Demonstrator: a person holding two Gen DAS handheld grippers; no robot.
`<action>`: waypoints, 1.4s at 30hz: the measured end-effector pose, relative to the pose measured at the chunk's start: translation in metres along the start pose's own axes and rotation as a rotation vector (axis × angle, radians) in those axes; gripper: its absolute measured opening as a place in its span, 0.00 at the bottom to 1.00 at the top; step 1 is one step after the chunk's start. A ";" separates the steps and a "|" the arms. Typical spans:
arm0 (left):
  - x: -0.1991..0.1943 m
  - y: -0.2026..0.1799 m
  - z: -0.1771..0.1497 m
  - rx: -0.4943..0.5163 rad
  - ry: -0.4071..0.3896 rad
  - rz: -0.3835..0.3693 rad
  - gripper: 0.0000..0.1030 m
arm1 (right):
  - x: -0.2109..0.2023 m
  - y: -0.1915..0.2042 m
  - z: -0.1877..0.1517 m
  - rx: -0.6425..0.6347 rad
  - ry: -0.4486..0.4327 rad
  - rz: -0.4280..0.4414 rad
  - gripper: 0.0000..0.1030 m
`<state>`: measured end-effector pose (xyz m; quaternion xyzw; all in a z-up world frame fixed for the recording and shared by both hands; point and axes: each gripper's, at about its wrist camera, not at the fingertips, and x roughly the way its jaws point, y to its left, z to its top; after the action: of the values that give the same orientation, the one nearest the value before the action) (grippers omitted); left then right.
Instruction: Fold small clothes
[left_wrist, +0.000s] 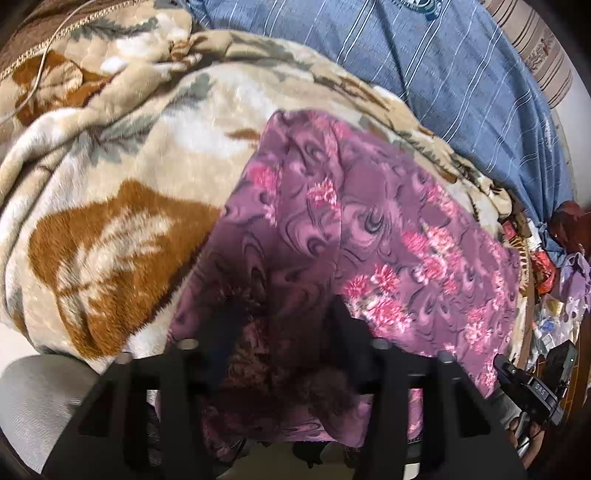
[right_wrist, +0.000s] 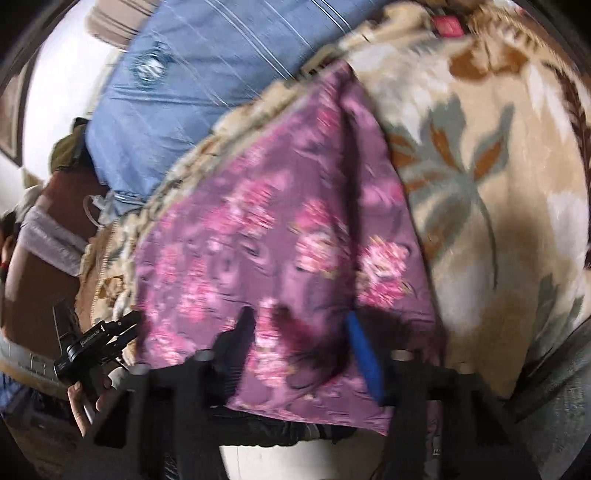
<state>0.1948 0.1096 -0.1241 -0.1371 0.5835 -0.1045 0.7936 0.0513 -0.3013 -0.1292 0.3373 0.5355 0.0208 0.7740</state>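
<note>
Folding is judged partly done: the purple floral garment (left_wrist: 369, 229) is laid on the blanket (left_wrist: 110, 221); both grippers' jaws are parted, gripping nothing.

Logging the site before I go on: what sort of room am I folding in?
Most likely a bedroom: the purple floral garment lies on a plush beige floral blanket, beside blue striped bedding, with clutter at the edge.

The left gripper (left_wrist: 284, 317) fills the bottom centre of its own view, angled steeply down, jaws parted. The right gripper (right_wrist: 299, 332) sits likewise at the bottom of its view, jaws parted, one finger (right_wrist: 364, 354) blue. A hand (right_wrist: 83, 404) grips the left gripper's handle at lower left
</note>
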 end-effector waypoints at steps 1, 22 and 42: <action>0.001 -0.002 -0.003 0.006 0.000 -0.003 0.33 | 0.002 -0.004 -0.001 0.015 0.005 -0.010 0.25; -0.021 -0.022 -0.026 0.137 -0.106 0.148 0.06 | -0.009 0.011 -0.024 -0.136 0.043 -0.137 0.05; -0.067 0.017 -0.007 -0.053 -0.163 0.027 0.42 | -0.064 0.097 -0.007 -0.273 -0.084 0.010 0.60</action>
<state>0.1681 0.1467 -0.0720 -0.1583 0.5211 -0.0668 0.8360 0.0503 -0.2482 -0.0252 0.2321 0.4929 0.0832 0.8344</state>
